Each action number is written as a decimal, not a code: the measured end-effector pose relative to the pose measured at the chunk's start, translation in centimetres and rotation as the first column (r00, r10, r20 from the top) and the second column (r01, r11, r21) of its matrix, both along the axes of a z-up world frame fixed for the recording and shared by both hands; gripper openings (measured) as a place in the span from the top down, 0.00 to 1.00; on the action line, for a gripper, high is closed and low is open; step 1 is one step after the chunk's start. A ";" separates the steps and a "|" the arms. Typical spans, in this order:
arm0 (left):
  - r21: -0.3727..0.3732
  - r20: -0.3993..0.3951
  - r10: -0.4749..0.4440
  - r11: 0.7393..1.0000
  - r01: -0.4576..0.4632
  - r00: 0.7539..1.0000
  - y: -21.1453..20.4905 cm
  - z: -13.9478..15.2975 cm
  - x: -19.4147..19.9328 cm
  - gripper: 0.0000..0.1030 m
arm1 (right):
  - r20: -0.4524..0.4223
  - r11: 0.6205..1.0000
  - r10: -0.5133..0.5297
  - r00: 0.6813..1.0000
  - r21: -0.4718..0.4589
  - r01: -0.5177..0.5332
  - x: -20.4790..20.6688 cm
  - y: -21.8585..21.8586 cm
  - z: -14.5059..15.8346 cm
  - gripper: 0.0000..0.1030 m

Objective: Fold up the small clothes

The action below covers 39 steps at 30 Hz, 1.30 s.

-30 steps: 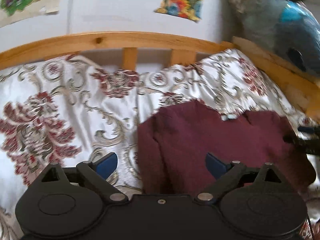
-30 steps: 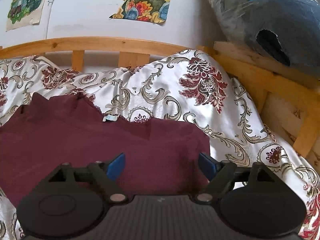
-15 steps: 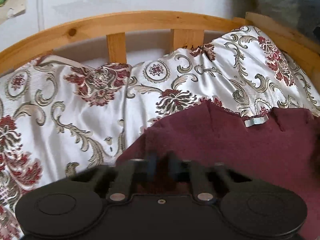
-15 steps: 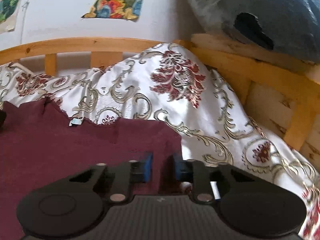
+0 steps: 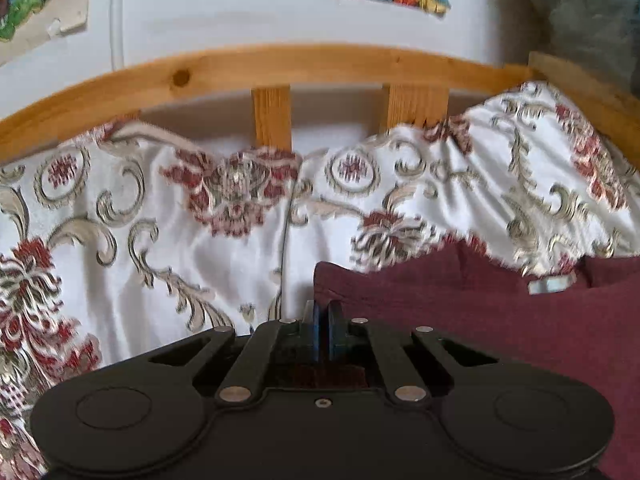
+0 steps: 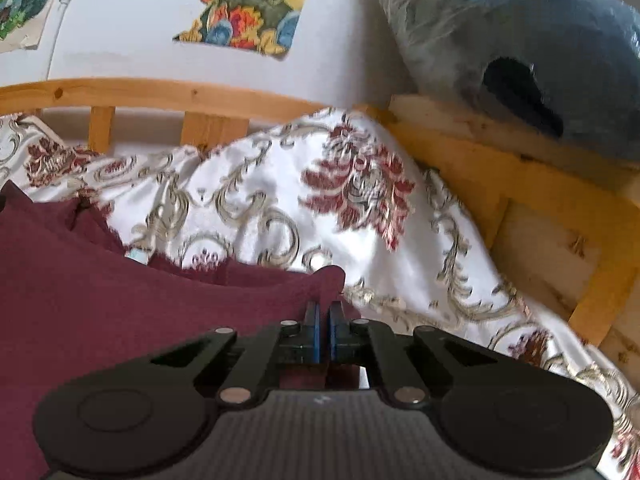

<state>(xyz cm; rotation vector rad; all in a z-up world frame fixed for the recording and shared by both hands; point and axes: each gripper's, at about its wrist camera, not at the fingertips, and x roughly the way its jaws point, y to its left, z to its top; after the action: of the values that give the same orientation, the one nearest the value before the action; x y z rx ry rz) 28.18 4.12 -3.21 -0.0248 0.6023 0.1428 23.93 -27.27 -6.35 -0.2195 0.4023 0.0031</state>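
A maroon garment point(image 5: 500, 320) lies flat on the floral bedspread point(image 5: 160, 260), with a small pale label point(image 5: 550, 283) at its far edge. My left gripper point(image 5: 323, 312) is shut on the garment's left near corner, and cloth shows behind the blue pads. In the right wrist view the same garment point(image 6: 120, 300) fills the lower left, its label point(image 6: 138, 255) at the far edge. The jaws of my right gripper point(image 6: 323, 312) are closing on the garment's right corner, and the pads pinch the cloth between them.
A curved wooden bed rail point(image 5: 280, 64) with slats runs along the far side against a white wall with posters. A wooden side frame point(image 6: 520, 168) rises on the right. On it sits a blue-grey plush toy in plastic point(image 6: 540, 40).
Both grippers went from wide open to shut on the garment's near corners. The left one slid in over the garment's left edge. The right one moved a little towards the right corner.
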 end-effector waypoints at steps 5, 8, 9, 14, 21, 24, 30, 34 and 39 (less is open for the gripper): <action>-0.024 -0.036 0.010 1.000 -0.011 0.999 0.2 -0.3 -0.2 0.85 | -0.015 1.000 0.004 1.000 -0.006 -0.004 -0.1 0.1 -0.2 0.94; -0.054 -0.041 0.018 0.998 -0.021 0.999 0.6 0.4 -1.0 0.58 | -0.017 1.000 0.007 1.000 -0.016 -0.007 -0.3 0.3 -0.2 0.91; -0.071 -0.035 0.020 0.997 -0.023 0.999 0.8 0.6 -1.4 0.46 | -0.018 1.000 0.009 1.000 -0.017 -0.009 -0.4 0.4 -0.1 0.83; -0.144 0.037 0.032 0.989 -0.026 0.999 2.2 1.8 -5.4 0.21 | 0.006 0.999 0.022 1.000 -0.045 -0.022 -1.7 1.2 0.4 0.39; -0.226 0.119 0.032 0.974 -0.004 0.992 3.0 1.7 -13.2 0.01 | -0.008 0.997 0.072 0.997 0.002 -0.072 -4.6 2.9 1.2 0.06; -0.292 0.116 -0.002 0.956 0.036 0.993 3.2 0.9 -15.5 0.01 | -0.024 0.994 0.103 0.994 0.048 -0.102 -6.2 4.0 1.7 0.00; -0.343 0.035 -0.065 0.936 0.074 0.997 2.7 -1.7 -15.7 0.01 | -0.087 0.980 0.132 0.987 0.161 -0.117 -8.1 6.4 1.9 0.00; -0.379 -0.020 -0.047 0.925 0.036 0.999 2.9 -3.0 -14.6 0.01 | -0.125 0.972 0.164 0.979 0.187 -0.139 -9.2 8.2 0.8 0.00; -0.395 -0.088 -0.013 0.919 -0.023 0.996 3.0 -3.9 -13.4 0.01 | -0.130 0.985 0.168 0.977 0.058 -0.162 -9.3 10.4 -1.2 0.00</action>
<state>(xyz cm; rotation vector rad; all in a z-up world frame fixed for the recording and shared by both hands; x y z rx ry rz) 14.83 7.14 -7.14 -0.4152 0.7134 0.0247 14.61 -16.90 -7.60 -0.2060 0.5166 0.1914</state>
